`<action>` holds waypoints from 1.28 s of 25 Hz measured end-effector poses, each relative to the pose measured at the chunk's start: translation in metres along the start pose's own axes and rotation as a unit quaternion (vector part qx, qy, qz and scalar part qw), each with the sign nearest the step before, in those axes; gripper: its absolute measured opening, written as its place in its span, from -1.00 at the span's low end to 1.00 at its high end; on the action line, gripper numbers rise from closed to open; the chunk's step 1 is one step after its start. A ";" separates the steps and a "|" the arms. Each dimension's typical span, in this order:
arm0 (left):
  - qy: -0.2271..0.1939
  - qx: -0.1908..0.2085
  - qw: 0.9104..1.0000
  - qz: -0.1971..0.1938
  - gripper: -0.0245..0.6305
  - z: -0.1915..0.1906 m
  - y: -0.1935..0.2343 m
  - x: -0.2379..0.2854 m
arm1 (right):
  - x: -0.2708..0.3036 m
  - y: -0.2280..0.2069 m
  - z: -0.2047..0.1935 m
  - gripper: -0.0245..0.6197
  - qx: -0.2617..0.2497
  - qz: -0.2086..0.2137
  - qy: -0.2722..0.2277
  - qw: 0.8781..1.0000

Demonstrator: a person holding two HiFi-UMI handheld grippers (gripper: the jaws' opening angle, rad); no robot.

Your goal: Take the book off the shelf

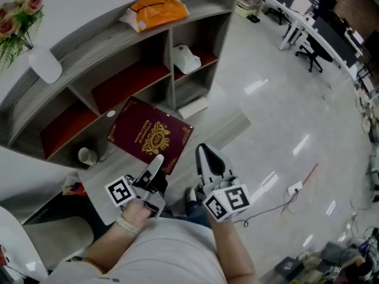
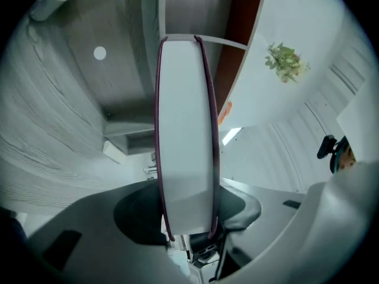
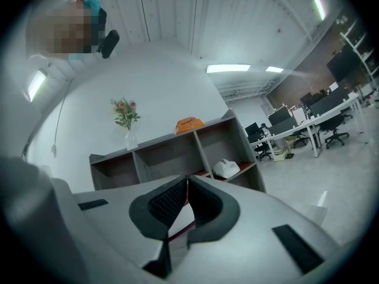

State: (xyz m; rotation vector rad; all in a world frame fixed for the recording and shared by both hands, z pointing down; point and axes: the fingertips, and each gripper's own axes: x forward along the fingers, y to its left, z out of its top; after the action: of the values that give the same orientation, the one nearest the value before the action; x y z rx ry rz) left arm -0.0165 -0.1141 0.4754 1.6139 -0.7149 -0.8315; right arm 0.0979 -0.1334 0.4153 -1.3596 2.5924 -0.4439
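A dark red book [image 1: 151, 136] with a gold crest hangs tilted in front of the grey shelf unit [image 1: 172, 64], clear of its compartments. My left gripper [image 1: 157, 161] is shut on the book's lower edge. In the left gripper view the book's white page block [image 2: 186, 135], edged by maroon covers, stands between the two jaws of the left gripper [image 2: 188, 212]. My right gripper [image 1: 204, 152] hangs beside the book to its right and touches nothing. Its jaws are shut, with the pads of the right gripper [image 3: 188, 185] meeting at the tips and nothing between them.
An orange bag [image 1: 159, 7] and a vase of flowers [image 1: 44, 64] stand on top of the shelf. A white object [image 1: 185, 58] lies in the right compartment. A mug [image 1: 87, 156] sits on the low grey ledge [image 1: 225, 129]. Cables [image 1: 296, 188] cross the floor; desks and office chairs [image 1: 311, 55] stand far right.
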 end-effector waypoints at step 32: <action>0.095 0.069 0.992 -0.039 -0.24 0.032 -0.049 0.022 | 0.006 0.010 0.016 -0.86 -0.083 -0.009 -0.008 0.997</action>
State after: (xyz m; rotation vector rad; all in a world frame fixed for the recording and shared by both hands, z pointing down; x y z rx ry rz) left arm -0.0293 -0.1403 0.4201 1.8273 -0.5869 -0.6844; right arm 0.0915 -0.1363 0.3968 -1.4318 2.6560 -0.2240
